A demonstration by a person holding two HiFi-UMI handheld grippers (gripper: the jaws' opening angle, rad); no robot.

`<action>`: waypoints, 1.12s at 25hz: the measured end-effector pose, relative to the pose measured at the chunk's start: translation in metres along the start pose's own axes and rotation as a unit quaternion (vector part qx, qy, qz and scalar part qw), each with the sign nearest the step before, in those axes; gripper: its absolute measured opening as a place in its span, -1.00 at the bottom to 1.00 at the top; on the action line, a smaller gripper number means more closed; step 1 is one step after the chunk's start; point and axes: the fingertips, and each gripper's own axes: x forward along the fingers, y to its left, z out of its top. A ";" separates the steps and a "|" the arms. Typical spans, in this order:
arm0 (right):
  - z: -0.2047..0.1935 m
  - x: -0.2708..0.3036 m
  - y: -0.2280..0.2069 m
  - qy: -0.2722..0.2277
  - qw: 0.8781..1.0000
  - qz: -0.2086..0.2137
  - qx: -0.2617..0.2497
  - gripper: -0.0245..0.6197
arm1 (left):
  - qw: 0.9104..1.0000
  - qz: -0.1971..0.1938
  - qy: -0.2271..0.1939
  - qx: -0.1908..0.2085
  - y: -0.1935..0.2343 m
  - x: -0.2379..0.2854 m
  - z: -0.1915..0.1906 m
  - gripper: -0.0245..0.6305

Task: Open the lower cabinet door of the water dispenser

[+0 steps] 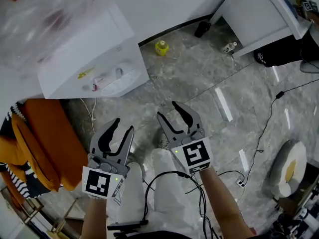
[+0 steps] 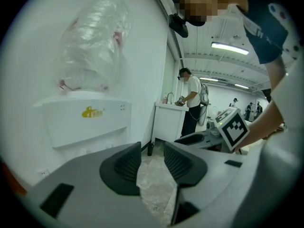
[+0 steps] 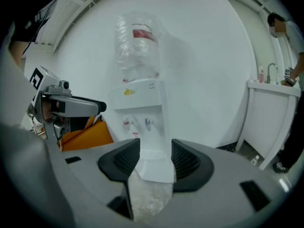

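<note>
Left hand-held gripper (image 1: 124,124) and right hand-held gripper (image 1: 167,109), both spread and empty, well short of a dispenser (image 1: 99,59).
Head view: dispenser ahead-left by the wall, lower door unseen. Left gripper view: only its top front. Right gripper view: taps (image 3: 127,123) just above the jaw gap; approaching this high risks striking them.

1. The water dispenser (image 1: 94,63) stands on the floor (image 1: 199,78), ahead of my left gripper (image 1: 124,124) and right gripper (image 1: 168,109).
2. A bottle (image 1: 45,14) sits on it.
3. A sink cabinet (image 1: 259,14) stands to its right.
</note>
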 end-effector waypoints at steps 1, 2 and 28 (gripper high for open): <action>-0.007 0.007 -0.003 0.003 1.000 0.004 -0.001 -0.33 | 1.000 0.003 0.002 -0.003 0.002 0.005 -0.006 -0.48; -0.014 0.013 -0.006 0.006 1.000 0.007 -0.002 -0.33 | 1.000 0.005 0.003 -0.005 0.003 0.010 -0.012 -0.47; -0.185 0.206 -0.074 0.092 0.992 0.070 -0.055 -0.24 | 0.997 0.045 0.033 -0.047 0.052 0.120 -0.165 -0.43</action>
